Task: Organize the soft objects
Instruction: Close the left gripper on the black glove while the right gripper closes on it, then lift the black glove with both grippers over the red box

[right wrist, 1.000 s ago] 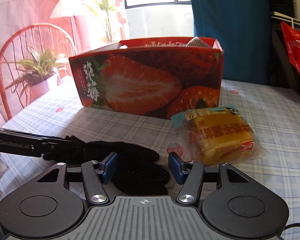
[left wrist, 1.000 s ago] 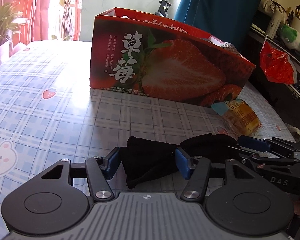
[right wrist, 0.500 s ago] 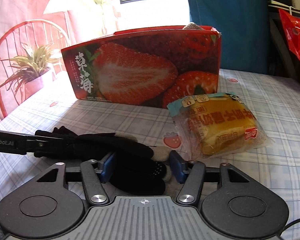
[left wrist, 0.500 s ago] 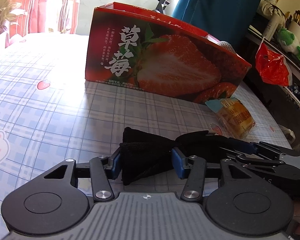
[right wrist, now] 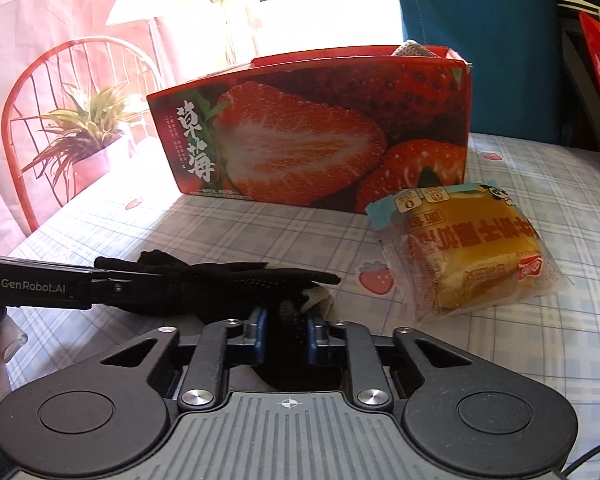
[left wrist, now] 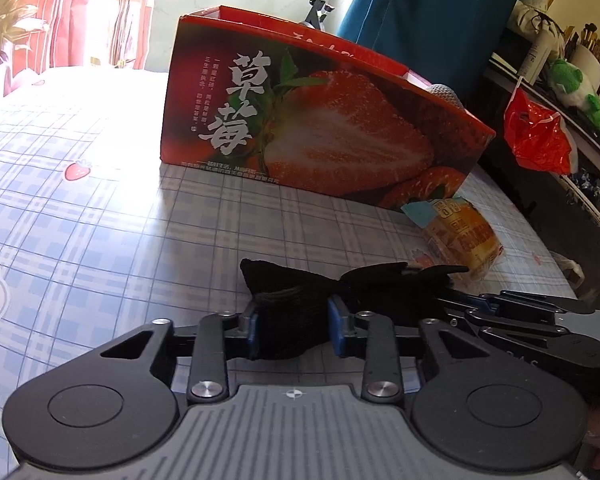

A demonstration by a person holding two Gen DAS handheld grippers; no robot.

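A black glove (left wrist: 296, 300) lies flat on the plaid surface (left wrist: 100, 240), its long axis running from 9 o'clock to 3 o'clock across the left wrist view. One bunched end sits between the blue pads of the left claw (left wrist: 294, 330), whose jaws have just been closing and now pinch the fabric. The other end stretches toward 3 o'clock, where the right claw (right wrist: 286, 330) meets it. In the right wrist view the glove's dotted palm side and a pale cuff edge show, with a finger tip pointing toward 3 o'clock. The right claw's jaws have also just been closing, and they stand narrow with the dotted fabric squeezed between the pads.

Beyond the glove, at 12 o'clock, stands an open strawberry box (right wrist: 320, 132), well apart from it. A wrapped bread bun (right wrist: 472, 256) lies at 2 o'clock from the right claw, near the box's corner and apart from the glove. A potted plant (right wrist: 88, 136) and a red chair (right wrist: 32, 112) stand past the surface's edge at 10 o'clock.
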